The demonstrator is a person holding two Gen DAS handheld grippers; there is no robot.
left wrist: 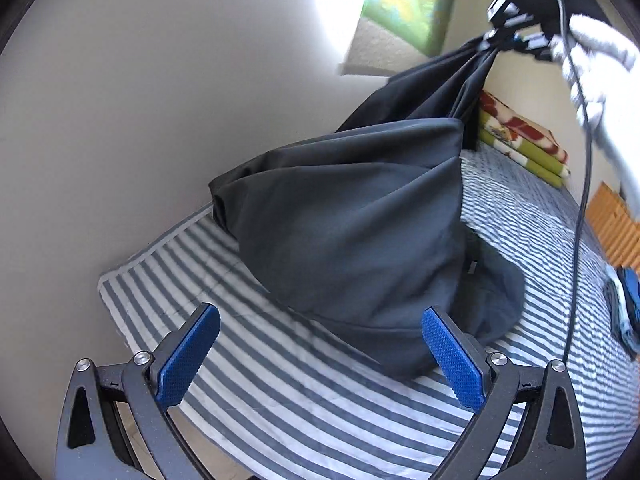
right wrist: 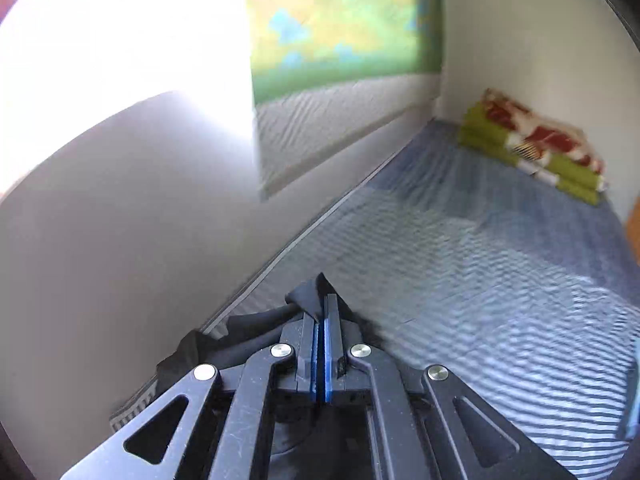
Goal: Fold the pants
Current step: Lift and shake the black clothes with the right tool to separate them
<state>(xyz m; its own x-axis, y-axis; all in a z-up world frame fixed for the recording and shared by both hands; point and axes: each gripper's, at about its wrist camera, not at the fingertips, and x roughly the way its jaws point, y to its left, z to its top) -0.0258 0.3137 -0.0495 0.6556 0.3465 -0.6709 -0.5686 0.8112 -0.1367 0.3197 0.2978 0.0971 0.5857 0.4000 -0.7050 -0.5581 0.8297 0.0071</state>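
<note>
No readable text, label, brand, number or sign is showing in either view, whether on the walls, the bedding or the black hardware.

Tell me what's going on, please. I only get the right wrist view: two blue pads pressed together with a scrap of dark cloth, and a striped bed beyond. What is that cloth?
Observer: It is a pair of dark pants. The right tongs hold one end up in the air, and the rest drapes down onto the striped bed.
Operator: Is the other pair of tongs holding them too?
Observer: No. The left tongs stand wide open above the sheet, with nothing between their blue pads.
Operator: Who holds the right tongs?
Observer: A hand in a white sleeve, with a black cable hanging below it.
</note>
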